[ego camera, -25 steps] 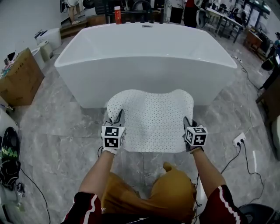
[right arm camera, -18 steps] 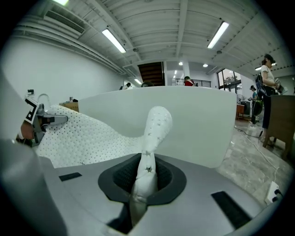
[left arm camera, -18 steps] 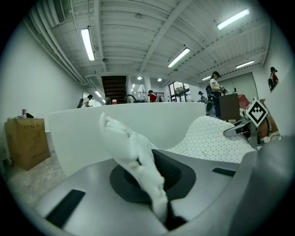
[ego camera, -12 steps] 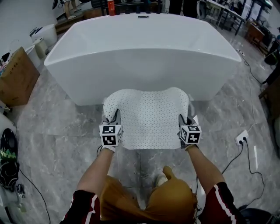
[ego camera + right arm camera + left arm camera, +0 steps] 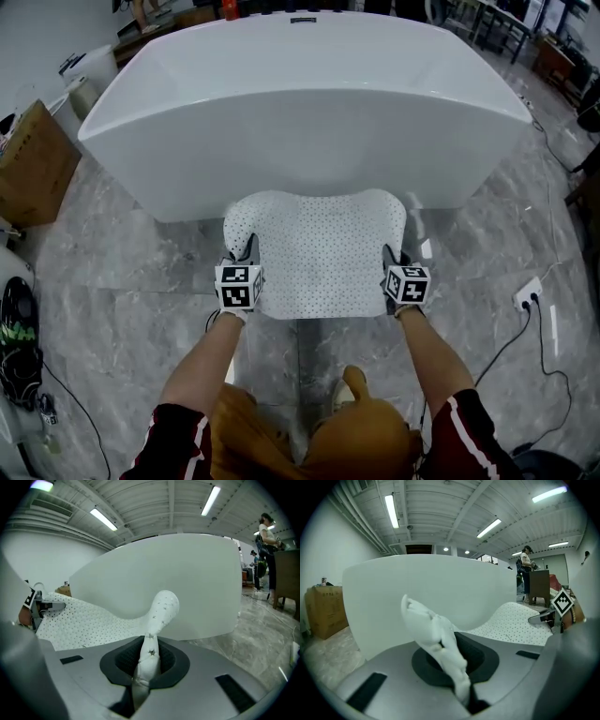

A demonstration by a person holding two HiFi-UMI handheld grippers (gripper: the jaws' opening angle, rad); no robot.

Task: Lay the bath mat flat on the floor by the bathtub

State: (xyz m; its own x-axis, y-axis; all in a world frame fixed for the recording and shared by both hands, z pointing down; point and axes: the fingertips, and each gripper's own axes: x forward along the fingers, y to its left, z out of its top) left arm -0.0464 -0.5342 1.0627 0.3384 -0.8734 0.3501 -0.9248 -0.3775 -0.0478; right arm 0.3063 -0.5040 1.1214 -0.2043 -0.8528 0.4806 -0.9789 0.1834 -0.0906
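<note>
We hold the white perforated bath mat spread between our two grippers, above the grey marble floor and just in front of the white bathtub. The left gripper has its fingers clamped on the mat's left edge near our side. In the left gripper view a bunched fold of the mat stands up out of the closed fingers. The right gripper has its fingers pressed together on the mat's right edge, and in the right gripper view a narrow rolled fold rises from between them. The mat stretches away from us with its dotted face up, and its far edge curves close to the tub's base. We cannot tell whether that far edge touches the floor. The near edge runs roughly straight from one gripper to the other. A cardboard box stands well to the left of the tub, and a wall-type socket block with its cable lies on the floor to the right.
</note>
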